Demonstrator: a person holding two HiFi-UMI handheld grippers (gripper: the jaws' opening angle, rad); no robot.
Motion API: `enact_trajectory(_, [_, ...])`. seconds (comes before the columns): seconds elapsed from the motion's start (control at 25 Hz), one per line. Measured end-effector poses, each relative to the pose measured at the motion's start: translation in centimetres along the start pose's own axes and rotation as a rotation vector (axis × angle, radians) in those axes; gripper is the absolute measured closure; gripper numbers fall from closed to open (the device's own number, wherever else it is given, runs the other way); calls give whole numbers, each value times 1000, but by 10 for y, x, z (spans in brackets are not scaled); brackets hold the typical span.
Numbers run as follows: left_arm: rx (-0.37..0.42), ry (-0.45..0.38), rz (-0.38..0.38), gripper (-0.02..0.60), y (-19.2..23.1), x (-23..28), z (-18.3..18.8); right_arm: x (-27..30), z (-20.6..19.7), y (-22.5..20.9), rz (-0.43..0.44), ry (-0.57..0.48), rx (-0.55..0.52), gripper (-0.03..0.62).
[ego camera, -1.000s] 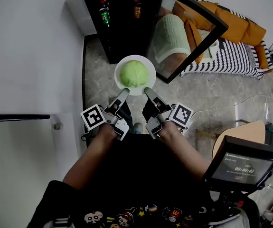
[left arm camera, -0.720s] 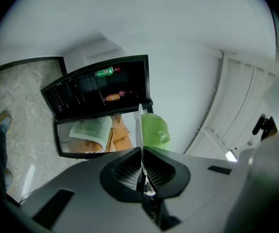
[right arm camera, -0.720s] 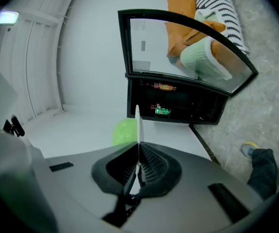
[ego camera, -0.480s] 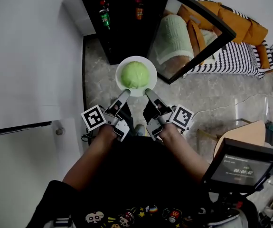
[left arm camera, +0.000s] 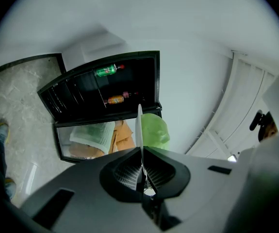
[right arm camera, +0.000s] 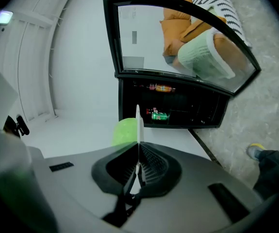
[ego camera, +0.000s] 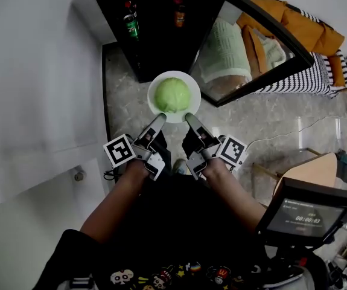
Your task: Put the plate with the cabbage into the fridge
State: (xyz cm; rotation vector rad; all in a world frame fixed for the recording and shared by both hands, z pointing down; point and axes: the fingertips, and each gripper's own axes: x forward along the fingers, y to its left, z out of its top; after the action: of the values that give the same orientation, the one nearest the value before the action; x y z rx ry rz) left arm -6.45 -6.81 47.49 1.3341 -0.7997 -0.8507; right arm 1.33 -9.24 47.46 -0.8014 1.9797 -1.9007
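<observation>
A white plate (ego camera: 188, 78) carrying a green cabbage (ego camera: 172, 95) is held in the air in front of the black fridge (ego camera: 155, 32). My left gripper (ego camera: 160, 119) is shut on the plate's near left rim, and my right gripper (ego camera: 188, 118) is shut on its near right rim. In the left gripper view the plate (left arm camera: 139, 125) shows edge-on between the jaws with the cabbage (left arm camera: 155, 131) to its right. The right gripper view has the plate (right arm camera: 138, 124) edge-on too, with the cabbage (right arm camera: 124, 131) to its left. The fridge's glass door (ego camera: 254, 47) stands open to the right.
Drink bottles (ego camera: 131, 18) sit on the fridge's shelves. A white wall (ego camera: 34, 77) runs along the left. A striped and orange sofa (ego camera: 309, 47) lies at the back right. A wooden table (ego camera: 300, 174) and a screen device (ego camera: 303, 213) stand at the lower right. Stone floor (ego camera: 264, 119) spreads below.
The head view has shifted a little, so the fridge and its door sit slightly nearer and higher. Both grippers still hold the plate in the same grip.
</observation>
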Motion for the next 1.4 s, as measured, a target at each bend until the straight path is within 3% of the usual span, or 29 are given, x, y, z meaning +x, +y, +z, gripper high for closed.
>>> enact_trajectory(0.88, [0,55,31,568,9,6,-3,-4,3,-10,-33,-32,26,577])
enact_trajectory(1.4, [-1,41,32,568,7,4,-3,-3,1,-11,-36,-5,30,578])
